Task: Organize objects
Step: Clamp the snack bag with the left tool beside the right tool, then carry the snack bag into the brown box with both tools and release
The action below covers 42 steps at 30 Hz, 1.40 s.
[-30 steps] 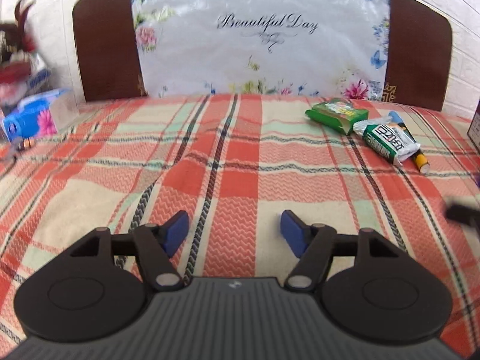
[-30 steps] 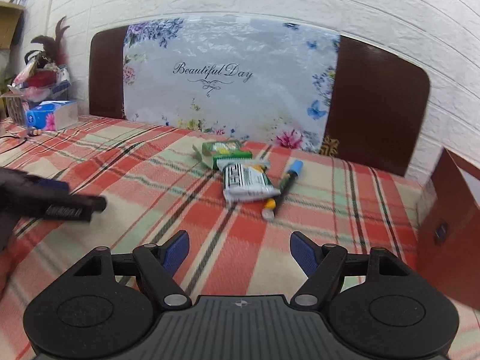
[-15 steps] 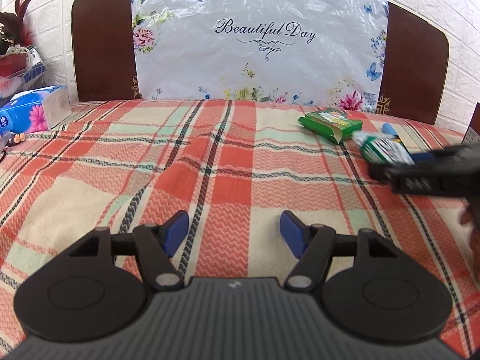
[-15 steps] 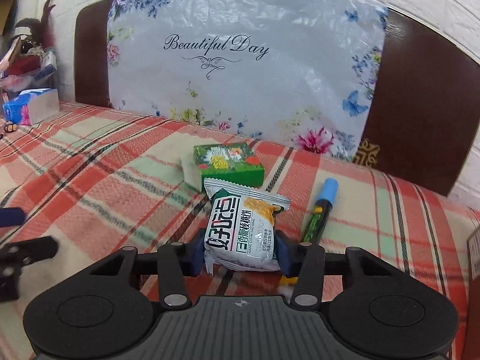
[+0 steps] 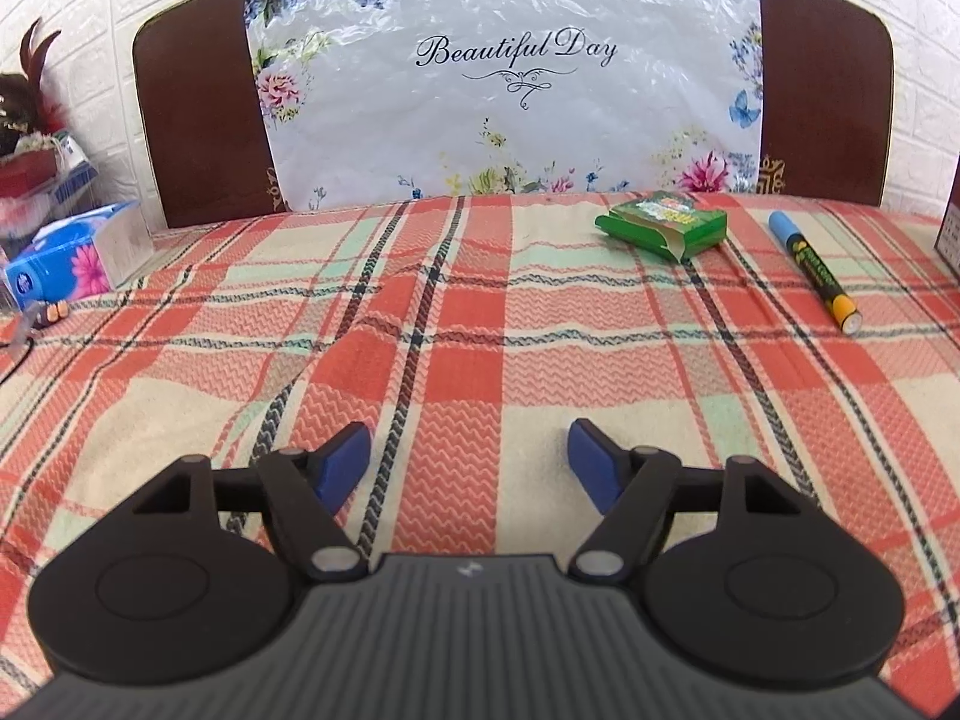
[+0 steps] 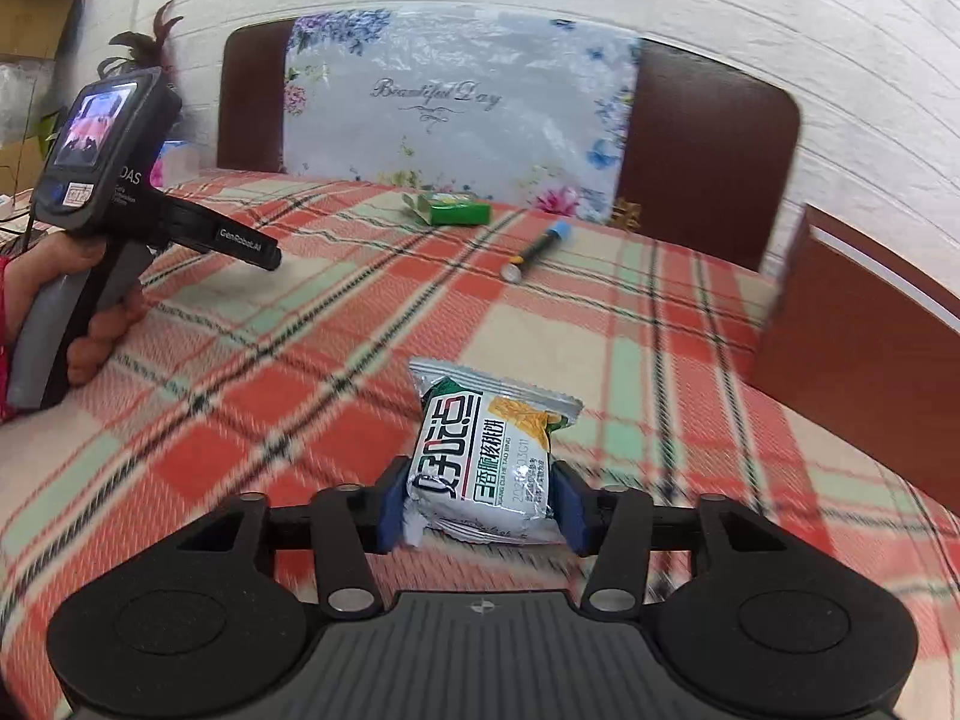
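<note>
A silver and green snack packet (image 6: 486, 438) sits between the blue pads of my right gripper (image 6: 480, 504). The pads touch both its sides while the jaws are opening. It is over the plaid cloth (image 6: 300, 396), well nearer than the green box (image 6: 456, 210) and the blue-capped marker (image 6: 537, 252). My left gripper (image 5: 468, 450) hovers low over the cloth with nothing between its fingers, its jaws opening wider. From it the green box (image 5: 663, 228) and marker (image 5: 816, 270) lie far right. A hand holds the left gripper (image 6: 108, 180) at the left of the right wrist view.
A brown box (image 6: 870, 324) stands at the right edge. A blue tissue pack (image 5: 66, 258) and a cluttered pile sit far left. A brown headboard with a flowered plastic sheet (image 5: 510, 90) closes off the back against the white brick wall.
My right gripper went forward to the snack packet, closed on it and pulled it back toward the near side, away from box and marker. The left gripper's jaws widened a little.
</note>
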Available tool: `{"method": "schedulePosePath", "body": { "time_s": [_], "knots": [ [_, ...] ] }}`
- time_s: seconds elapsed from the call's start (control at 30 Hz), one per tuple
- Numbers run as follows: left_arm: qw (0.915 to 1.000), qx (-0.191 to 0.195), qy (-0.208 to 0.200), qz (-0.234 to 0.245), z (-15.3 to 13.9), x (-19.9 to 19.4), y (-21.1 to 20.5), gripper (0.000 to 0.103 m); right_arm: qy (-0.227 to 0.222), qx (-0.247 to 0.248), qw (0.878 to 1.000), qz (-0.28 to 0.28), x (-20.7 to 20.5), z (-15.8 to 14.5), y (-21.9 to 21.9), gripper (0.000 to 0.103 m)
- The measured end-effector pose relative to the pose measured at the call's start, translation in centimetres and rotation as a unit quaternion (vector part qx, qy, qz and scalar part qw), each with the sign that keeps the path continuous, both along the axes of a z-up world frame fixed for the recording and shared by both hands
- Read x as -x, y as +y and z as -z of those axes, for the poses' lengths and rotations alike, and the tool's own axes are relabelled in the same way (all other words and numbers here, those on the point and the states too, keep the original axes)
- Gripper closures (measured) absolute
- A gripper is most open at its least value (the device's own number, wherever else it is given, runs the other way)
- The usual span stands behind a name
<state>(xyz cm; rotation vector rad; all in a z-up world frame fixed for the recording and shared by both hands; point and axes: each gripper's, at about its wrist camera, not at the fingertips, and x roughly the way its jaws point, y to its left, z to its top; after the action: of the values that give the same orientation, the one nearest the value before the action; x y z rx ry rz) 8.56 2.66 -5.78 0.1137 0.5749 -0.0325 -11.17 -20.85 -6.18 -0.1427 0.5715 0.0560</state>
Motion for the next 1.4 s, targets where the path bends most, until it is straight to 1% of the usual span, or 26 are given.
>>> {"method": "schedulePosePath", "body": {
  "time_s": [0.07,0.2,0.23,0.27,0.3,0.33,0.37,0.43,0.5,0.53,0.6,0.7,0.73,0.77,0.8,0.83,0.87,0.9,0.97,1.03,1.13,1.27,1.4],
  "knots": [
    [0.9999,-0.011,0.003,-0.005,-0.1,0.1,-0.2,0.022,0.002,-0.014,1.000,0.008,0.3,-0.2,-0.9,0.041],
    [0.9988,-0.045,0.011,-0.015,-0.5,1.2,-1.2,0.021,0.006,-0.033,0.999,0.010,1.5,0.2,-1.7,0.036],
    [0.9986,-0.045,0.020,-0.019,-0.8,1.7,-1.4,0.021,0.006,-0.034,0.999,0.009,1.8,0.4,-1.7,0.035],
    [0.9986,-0.031,0.039,-0.021,-1.2,2.2,-1.4,0.022,0.005,-0.035,0.999,0.008,2.1,0.4,-1.7,0.032],
    [0.9978,-0.005,0.063,-0.019,-1.7,2.7,-1.5,0.023,0.005,-0.038,0.999,0.006,2.3,0.5,-1.9,0.031],
    [0.9956,0.031,0.088,-0.009,-2.3,3.4,-1.6,0.025,0.005,-0.041,0.999,0.006,2.4,0.5,-2.0,0.030],
    [0.9914,0.072,0.109,0.008,-2.8,4.3,-1.8,0.025,0.005,-0.043,0.999,0.005,2.4,0.6,-2.1,0.029],
    [0.9780,0.144,0.141,0.055,-3.7,6.1,-2.8,0.025,0.007,-0.044,0.999,0.000,2.1,0.4,-2.4,0.027],
    [0.9631,0.184,0.168,0.103,-4.3,7.4,-4.5,0.025,0.008,-0.038,0.999,-0.007,1.7,0.3,-2.5,0.027],
    [0.9579,0.190,0.175,0.126,-4.5,8.0,-5.6,0.024,0.009,-0.036,0.999,-0.009,1.5,0.2,-2.5,0.027],
    [0.9514,0.184,0.187,0.161,-4.6,8.6,-7.8,0.024,0.013,-0.037,0.999,-0.012,1.0,0.2,-2.5,0.027],
    [0.9385,0.188,0.220,0.188,-3.7,8.5,-10.6,0.024,0.020,-0.046,0.999,-0.017,0.3,0.2,-2.7,0.027],
    [0.9356,0.185,0.230,0.193,-3.3,8.4,-11.4,0.026,0.022,-0.048,0.998,-0.020,0.1,0.3,-2.7,0.028],
    [0.9356,0.177,0.233,0.197,-2.9,8.5,-12.2,0.027,0.023,-0.050,0.998,-0.026,-0.1,0.3,-2.6,0.037],
    [0.9383,0.167,0.223,0.204,-2.7,8.5,-12.9,0.032,0.021,-0.051,0.998,-0.033,-0.2,0.3,-2.5,0.047],
    [0.9368,0.163,0.220,0.217,-2.7,8.4,-13.4,0.048,0.019,-0.049,0.998,-0.037,-0.3,0.2,-2.4,0.057],
    [0.9281,0.179,0.232,0.229,-2.7,7.9,-13.6,0.064,0.016,-0.049,0.998,-0.036,-0.4,0.1,-2.3,0.059],
    [0.9242,0.190,0.242,0.226,-2.9,7.5,-13.8,0.064,0.010,-0.046,0.998,-0.030,-0.5,0.1,-2.3,0.059],
    [0.9255,0.180,0.240,0.231,-3.7,6.8,-14.8,0.065,-0.006,-0.045,0.999,-0.018,-0.7,-0.4,-2.9,0.060],
    [0.9286,0.171,0.218,0.247,-5.4,6.7,-16.2,0.065,-0.036,-0.050,0.998,-0.001,-1.1,-1.6,-4.0,0.059],
    [0.9317,0.158,0.173,0.278,-8.6,5.8,-19.1,0.065,-0.091,-0.035,0.995,0.030,-1.8,-3.7,-6.1,0.059],
    [0.9287,0.152,0.130,0.312,-11.9,3.7,-23.6,0.065,-0.140,-0.028,0.987,0.077,-3.8,-6.3,-9.9,0.059],
    [0.9244,0.141,0.096,0.341,-13.5,1.5,-28.3,0.065,-0.162,-0.035,0.979,0.118,-6.4,-7.8,-14.2,0.059]
  ]
}}
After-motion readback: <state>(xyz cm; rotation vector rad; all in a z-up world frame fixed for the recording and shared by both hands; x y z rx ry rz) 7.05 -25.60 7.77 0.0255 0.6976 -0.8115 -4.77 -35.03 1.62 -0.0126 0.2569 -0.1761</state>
